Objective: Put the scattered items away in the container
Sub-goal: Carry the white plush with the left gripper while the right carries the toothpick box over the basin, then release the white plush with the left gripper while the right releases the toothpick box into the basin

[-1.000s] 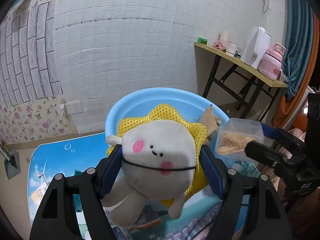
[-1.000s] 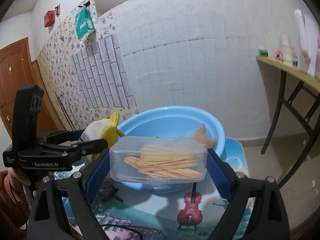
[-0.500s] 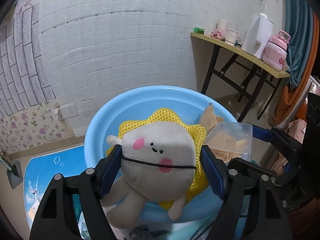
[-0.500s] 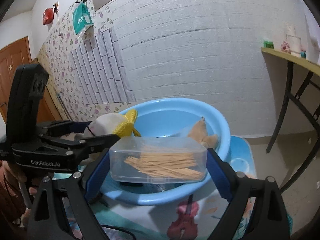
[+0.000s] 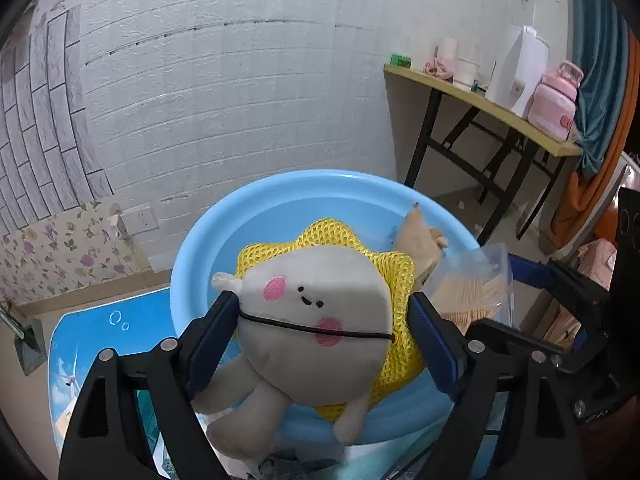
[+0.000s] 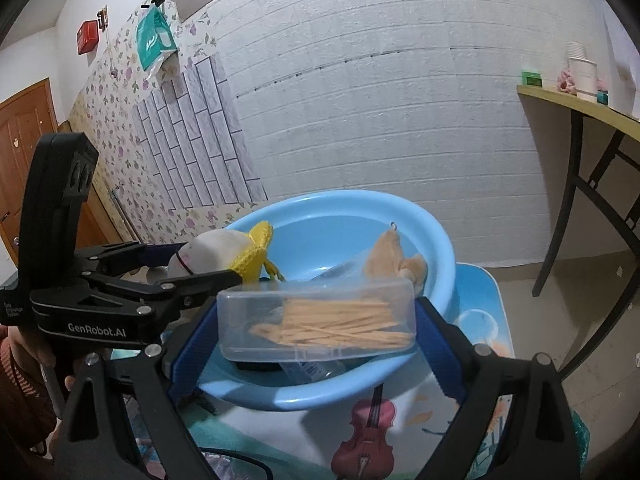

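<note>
Progress looks close to the drop for two items at once. The left gripper is clenched on the plush toy, a cream-faced doll with a yellow mesh collar, held over the near-left rim of the blue basin. The right gripper is clamped on the clear toothpick box by its two short ends, hanging above the basin's near rim. Already inside, against the far-right wall, lies a tan plush, and beneath the box something clear and bottle-like seems to rest on the basin floor (too hidden to name). I judge what remains is to let go of both loads. Whether more strays lie on the printed mat under the basin cannot be told, since the grippers cover its near edge.
</note>
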`<move>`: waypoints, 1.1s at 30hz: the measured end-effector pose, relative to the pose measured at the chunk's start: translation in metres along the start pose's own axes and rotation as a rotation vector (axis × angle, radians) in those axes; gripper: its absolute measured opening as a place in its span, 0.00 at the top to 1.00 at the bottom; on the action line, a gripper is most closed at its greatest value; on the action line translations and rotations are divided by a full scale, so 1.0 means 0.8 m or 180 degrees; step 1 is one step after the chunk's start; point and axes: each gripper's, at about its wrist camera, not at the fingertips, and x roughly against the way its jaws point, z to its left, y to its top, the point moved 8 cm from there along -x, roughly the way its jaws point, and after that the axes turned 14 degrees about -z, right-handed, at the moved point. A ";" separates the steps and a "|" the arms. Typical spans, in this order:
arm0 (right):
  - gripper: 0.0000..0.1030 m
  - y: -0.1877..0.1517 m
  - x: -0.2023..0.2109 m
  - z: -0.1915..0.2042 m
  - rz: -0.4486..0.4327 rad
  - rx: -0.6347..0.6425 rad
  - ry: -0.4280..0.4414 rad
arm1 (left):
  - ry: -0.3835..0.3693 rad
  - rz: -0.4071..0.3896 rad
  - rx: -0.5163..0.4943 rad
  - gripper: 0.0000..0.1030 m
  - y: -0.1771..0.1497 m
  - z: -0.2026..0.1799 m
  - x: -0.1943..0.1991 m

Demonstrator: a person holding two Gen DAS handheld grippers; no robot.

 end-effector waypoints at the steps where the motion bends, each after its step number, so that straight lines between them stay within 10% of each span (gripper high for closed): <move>1: 0.08 0.001 0.002 0.003 -0.0003 0.0015 0.0007 | -0.0009 -0.0016 0.0024 0.17 0.000 0.000 0.002; 33: 0.07 -0.015 0.020 0.015 0.0096 0.0133 -0.0126 | -0.0058 -0.0156 0.0111 0.16 -0.026 0.012 0.040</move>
